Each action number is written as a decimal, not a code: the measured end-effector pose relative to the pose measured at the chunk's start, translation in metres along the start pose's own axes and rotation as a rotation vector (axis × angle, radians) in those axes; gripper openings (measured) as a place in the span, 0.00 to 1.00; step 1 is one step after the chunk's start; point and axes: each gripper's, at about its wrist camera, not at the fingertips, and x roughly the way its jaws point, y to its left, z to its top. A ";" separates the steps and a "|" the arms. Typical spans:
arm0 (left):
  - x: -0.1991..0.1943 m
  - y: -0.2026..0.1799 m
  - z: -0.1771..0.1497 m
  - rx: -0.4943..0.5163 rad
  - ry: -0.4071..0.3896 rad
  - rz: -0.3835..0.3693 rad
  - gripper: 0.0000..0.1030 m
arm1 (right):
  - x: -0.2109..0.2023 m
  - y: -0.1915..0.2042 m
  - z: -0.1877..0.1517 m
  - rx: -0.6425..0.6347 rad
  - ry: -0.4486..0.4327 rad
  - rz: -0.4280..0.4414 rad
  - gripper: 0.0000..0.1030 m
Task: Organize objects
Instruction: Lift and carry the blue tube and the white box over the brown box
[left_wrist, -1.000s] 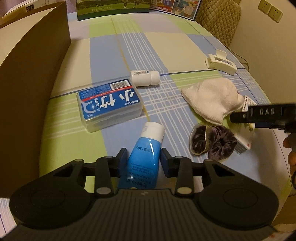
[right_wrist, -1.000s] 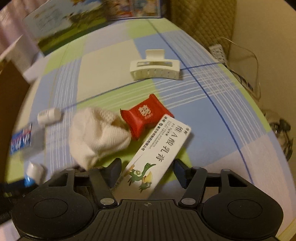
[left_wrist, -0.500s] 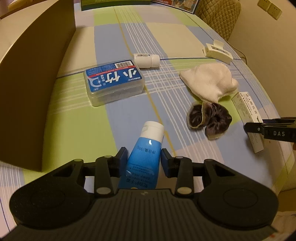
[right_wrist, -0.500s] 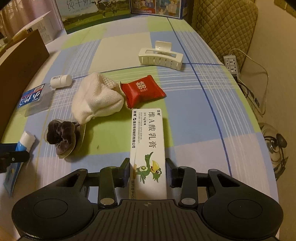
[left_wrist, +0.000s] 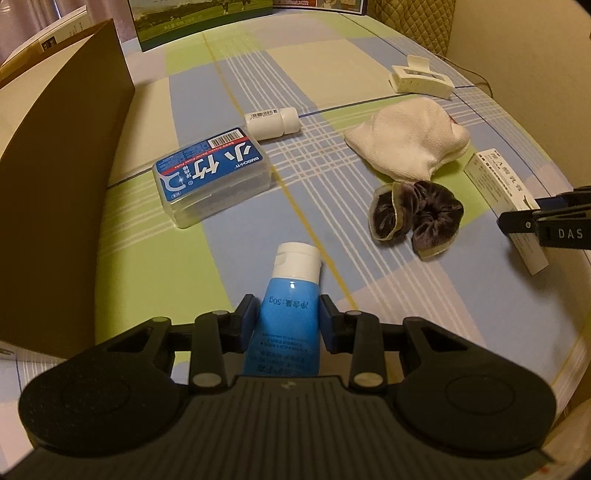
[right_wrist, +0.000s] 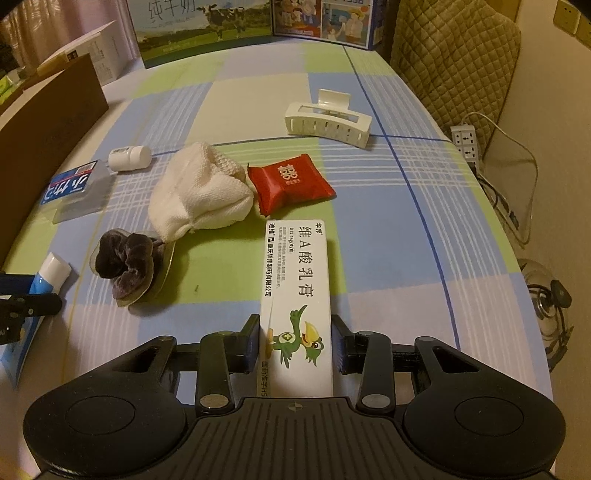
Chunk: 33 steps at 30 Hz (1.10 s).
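Your left gripper (left_wrist: 287, 323) is clamped on the blue tube (left_wrist: 286, 314), its white cap pointing away from you. Your right gripper (right_wrist: 295, 341) pinches the white ointment box (right_wrist: 297, 295); its jaws have just been closing on it. Beyond lie the dark scrunchie (right_wrist: 125, 264), the white cloth pouch (right_wrist: 199, 194) and red packet (right_wrist: 288, 182), then the floss-pick box (left_wrist: 212, 175), small bottle (left_wrist: 271, 122) and hair clip (right_wrist: 327, 120), all on the checked sheet (right_wrist: 388, 221).

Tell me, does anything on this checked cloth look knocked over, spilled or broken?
Nothing looks spilled or broken. The small white bottle lies on its side beside the floss pick box, and the white cloth pouch sits slumped against the red candy packet. Otherwise things are just scattered loosely.
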 end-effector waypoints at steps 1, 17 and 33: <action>0.000 0.000 0.000 -0.004 0.000 -0.001 0.30 | -0.001 0.000 0.000 0.001 0.001 0.002 0.34; -0.058 0.016 0.002 -0.106 -0.131 -0.067 0.29 | -0.053 0.019 0.023 -0.009 -0.109 0.123 0.34; -0.157 0.078 0.013 -0.276 -0.362 -0.040 0.29 | -0.088 0.149 0.076 -0.171 -0.201 0.458 0.34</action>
